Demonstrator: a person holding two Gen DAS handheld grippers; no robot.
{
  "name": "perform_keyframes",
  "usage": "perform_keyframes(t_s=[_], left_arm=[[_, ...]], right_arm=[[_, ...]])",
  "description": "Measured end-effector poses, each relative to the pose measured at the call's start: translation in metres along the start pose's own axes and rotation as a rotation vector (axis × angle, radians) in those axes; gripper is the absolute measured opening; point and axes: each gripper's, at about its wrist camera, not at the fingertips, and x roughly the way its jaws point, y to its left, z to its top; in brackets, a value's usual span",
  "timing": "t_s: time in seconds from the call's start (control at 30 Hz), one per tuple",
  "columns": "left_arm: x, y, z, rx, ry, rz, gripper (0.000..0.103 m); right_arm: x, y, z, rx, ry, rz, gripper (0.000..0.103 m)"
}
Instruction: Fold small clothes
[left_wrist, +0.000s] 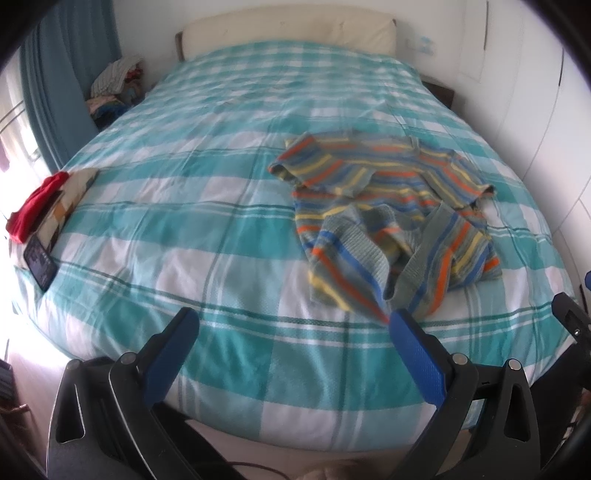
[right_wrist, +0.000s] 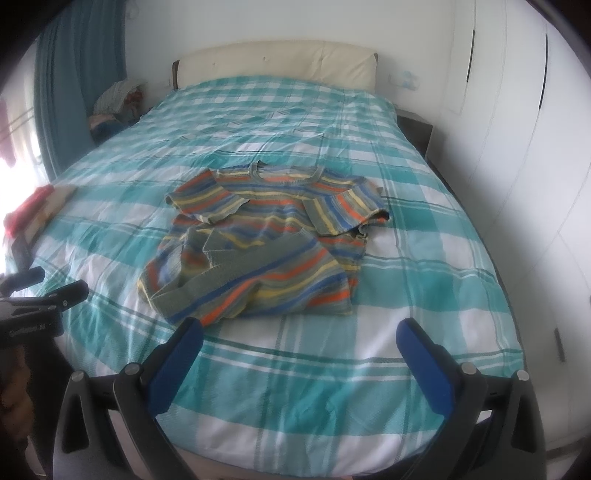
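A small striped knit shirt (left_wrist: 391, 206) in grey, orange, blue and yellow lies rumpled on the teal checked bed, sleeves folded inward and the bottom hem bunched up. It also shows in the right wrist view (right_wrist: 266, 243), neck opening away from me. My left gripper (left_wrist: 293, 317) is open and empty, above the near edge of the bed, left of the shirt's hem. My right gripper (right_wrist: 299, 328) is open and empty, just in front of the shirt's near hem.
The bed (right_wrist: 424, 280) fills both views. A red cloth (left_wrist: 35, 203) on a folded patterned item and a dark phone (left_wrist: 38, 262) lie at the bed's left edge. A clothes pile (left_wrist: 114, 88) sits by the curtain. White wardrobe doors (right_wrist: 517, 110) stand on the right.
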Motion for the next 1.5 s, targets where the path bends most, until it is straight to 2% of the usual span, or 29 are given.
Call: perform_keyframes(t_s=[1.33,1.4,1.5], left_arm=[[0.003,0.002,-0.001,0.005,0.006,0.017,0.103],[0.003,0.003,-0.001,0.005,0.008,0.019,0.103],[0.004,0.005,-0.002,0.001,0.012,0.017,0.103]], right_arm=[[0.010,0.009,-0.008,-0.017,0.020,-0.011,0.103],[0.011,0.010,-0.009,-0.025,0.024,-0.023,0.103],[0.014,0.011,-0.009,-0.050,0.021,-0.086,0.103]])
